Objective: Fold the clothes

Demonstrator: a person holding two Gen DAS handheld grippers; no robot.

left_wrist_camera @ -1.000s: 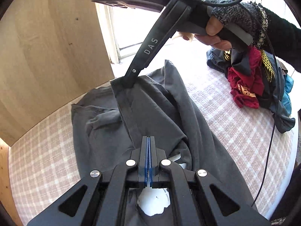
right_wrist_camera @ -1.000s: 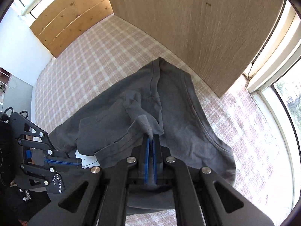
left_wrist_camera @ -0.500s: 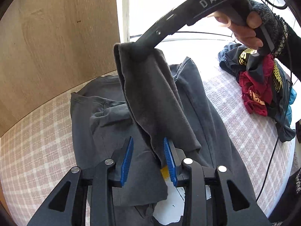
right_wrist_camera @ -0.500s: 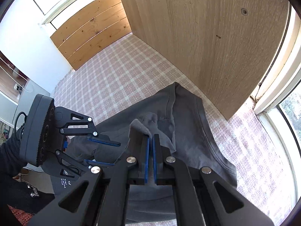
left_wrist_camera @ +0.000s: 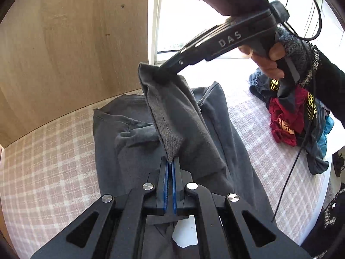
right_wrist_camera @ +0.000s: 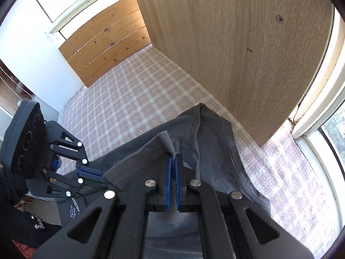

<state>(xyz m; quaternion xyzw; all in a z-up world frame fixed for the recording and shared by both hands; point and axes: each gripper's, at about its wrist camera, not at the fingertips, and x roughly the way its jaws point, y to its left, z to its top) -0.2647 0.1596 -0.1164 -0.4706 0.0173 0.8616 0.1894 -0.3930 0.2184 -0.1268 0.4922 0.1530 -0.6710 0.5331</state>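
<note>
Left claw [left_wrist_camera: 170, 164]: pinched tight on the hem of the dark grey cotton T-shirt [left_wrist_camera: 176, 129].
Right claw [left_wrist_camera: 160, 73]: clamped on the same hem — lifted.
Shirt: mostly on the pink checked cloth [left_wrist_camera: 43, 151], crumpled — no fold made.
Pile of coloured clothes [left_wrist_camera: 297, 116]: left waiting.

1. My left gripper [left_wrist_camera: 170, 161] pinches the shirt [left_wrist_camera: 215, 129]; the cloth between its pads is hidden.
2. My right gripper [right_wrist_camera: 173, 159] hides its pinched fold likewise.
3. My own frame covers the shirt's near end in both views.
4. The pile [left_wrist_camera: 301, 118] is cut off by my right sleeve [left_wrist_camera: 327, 82].
5. White print [right_wrist_camera: 74, 212] on the shirt is too small to read.
</note>
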